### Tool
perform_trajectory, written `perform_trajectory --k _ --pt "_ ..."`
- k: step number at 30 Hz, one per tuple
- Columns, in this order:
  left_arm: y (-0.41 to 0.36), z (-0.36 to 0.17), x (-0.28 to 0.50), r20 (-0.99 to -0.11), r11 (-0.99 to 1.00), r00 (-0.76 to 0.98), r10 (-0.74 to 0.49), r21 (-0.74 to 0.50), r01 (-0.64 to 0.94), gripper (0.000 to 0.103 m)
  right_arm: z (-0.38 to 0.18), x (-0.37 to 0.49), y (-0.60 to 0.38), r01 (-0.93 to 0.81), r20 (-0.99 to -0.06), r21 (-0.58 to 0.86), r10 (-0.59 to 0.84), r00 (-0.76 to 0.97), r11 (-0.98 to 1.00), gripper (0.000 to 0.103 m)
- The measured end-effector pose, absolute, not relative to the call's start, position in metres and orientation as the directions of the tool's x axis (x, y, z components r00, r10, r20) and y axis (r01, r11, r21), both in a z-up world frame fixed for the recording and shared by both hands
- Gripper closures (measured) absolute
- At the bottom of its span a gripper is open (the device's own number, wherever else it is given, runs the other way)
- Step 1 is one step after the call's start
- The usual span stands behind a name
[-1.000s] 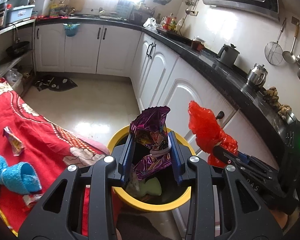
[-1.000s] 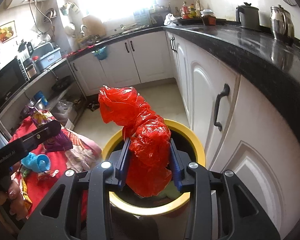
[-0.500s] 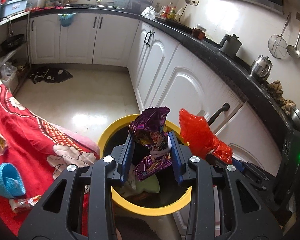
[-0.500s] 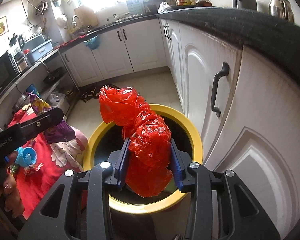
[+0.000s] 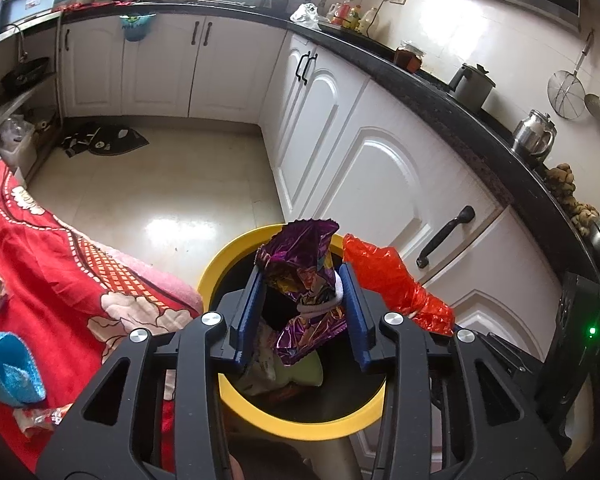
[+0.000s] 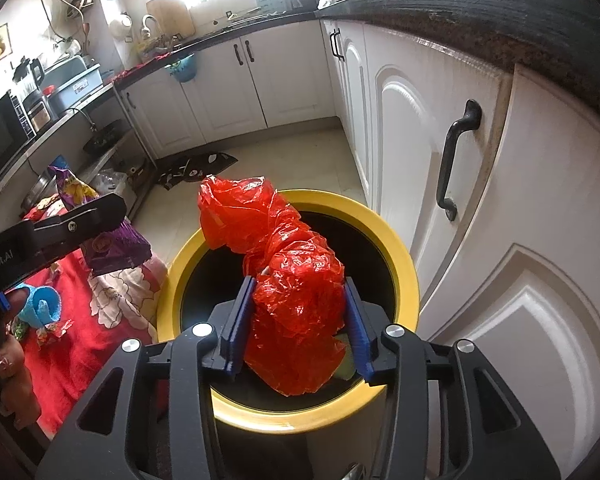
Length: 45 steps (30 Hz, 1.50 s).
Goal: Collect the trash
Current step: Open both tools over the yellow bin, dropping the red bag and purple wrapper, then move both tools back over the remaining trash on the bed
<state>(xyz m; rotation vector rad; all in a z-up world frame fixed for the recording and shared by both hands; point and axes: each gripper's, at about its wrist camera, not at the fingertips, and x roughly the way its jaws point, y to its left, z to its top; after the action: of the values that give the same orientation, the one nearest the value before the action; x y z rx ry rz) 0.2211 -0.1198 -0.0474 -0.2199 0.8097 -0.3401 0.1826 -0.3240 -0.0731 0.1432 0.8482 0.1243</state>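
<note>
A yellow-rimmed black bin (image 5: 220,264) (image 6: 404,264) stands on the floor under both grippers, with trash inside. My left gripper (image 5: 301,280) holds a crumpled purple foil wrapper (image 5: 300,256) upright over the bin's mouth. Its jaws are opening and a dark gap shows beside the left pad lower down. My right gripper (image 6: 298,286) has a crumpled red plastic bag (image 6: 284,264) (image 5: 392,280) between its blue pads above the bin. Its jaws are opening and the bag still fills the gap between them. The right wrist view shows the left gripper (image 6: 80,220) from the side with the purple wrapper (image 6: 112,244).
A red flowered cloth (image 5: 60,280) covers a surface left of the bin, with a blue cloth roll (image 5: 8,364) and small wrappers (image 5: 32,420) on it. White cupboards with a black handle (image 5: 444,236) stand close on the right. A dark mat (image 5: 100,142) lies on the floor.
Both grippers have sunk toward the bin, which now fills more of each view. The right jaws stand wider around the red bag, and the left jaws slightly wider.
</note>
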Motion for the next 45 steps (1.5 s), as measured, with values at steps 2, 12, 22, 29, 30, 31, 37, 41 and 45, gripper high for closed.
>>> perform_trajectory --k 2,12,22,29,30,31,37,41,45 --pt "-0.119 -0.049 0.223 -0.670 0.922 0.637 -0.382 -0.326 0.210 0.071 -0.074 0.183 -0.323 -0.049 -0.736 0.171 0.161 0.658 0.984 0.051" --pt "-0.105 -0.050 0.221 -0.674 0.925 0.644 -0.362 -0.347 0.156 0.027 -0.069 0.177 -0.328 -0.026 -0.728 0.154 0.131 0.673 0.988 0.033" --pt "-0.085 -0.034 0.206 -0.659 0.937 0.684 -0.314 -0.332 0.110 0.011 -0.046 0.167 -0.326 -0.027 -0.683 0.142 0.117 0.720 0.990 0.024" --pt "-0.074 -0.024 0.193 -0.643 0.937 0.705 -0.301 -0.337 0.092 0.011 -0.035 0.158 -0.323 -0.028 -0.656 0.146 0.118 0.745 0.989 0.021" --pt "-0.073 -0.023 0.192 -0.641 0.936 0.706 -0.300 -0.339 0.089 0.011 -0.034 0.157 -0.322 -0.029 -0.653 0.146 0.118 0.748 0.989 0.021" --pt "-0.071 -0.022 0.191 -0.638 0.935 0.709 -0.300 -0.343 0.087 0.011 -0.033 0.156 -0.322 -0.030 -0.651 0.147 0.119 0.750 0.989 0.021" --pt "-0.067 -0.015 0.183 -0.625 0.935 0.723 -0.295 -0.345 0.083 0.011 -0.023 0.149 -0.319 -0.041 -0.630 0.147 0.125 0.767 0.988 0.021" --pt "-0.066 -0.009 0.177 -0.613 0.936 0.735 -0.290 -0.341 0.085 0.011 -0.015 0.146 -0.317 -0.054 -0.615 0.144 0.132 0.778 0.988 0.020" --pt "-0.061 -0.003 0.172 -0.601 0.937 0.747 -0.285 -0.340 0.084 0.011 -0.009 0.142 -0.313 -0.066 -0.602 0.143 0.140 0.786 0.987 0.019"
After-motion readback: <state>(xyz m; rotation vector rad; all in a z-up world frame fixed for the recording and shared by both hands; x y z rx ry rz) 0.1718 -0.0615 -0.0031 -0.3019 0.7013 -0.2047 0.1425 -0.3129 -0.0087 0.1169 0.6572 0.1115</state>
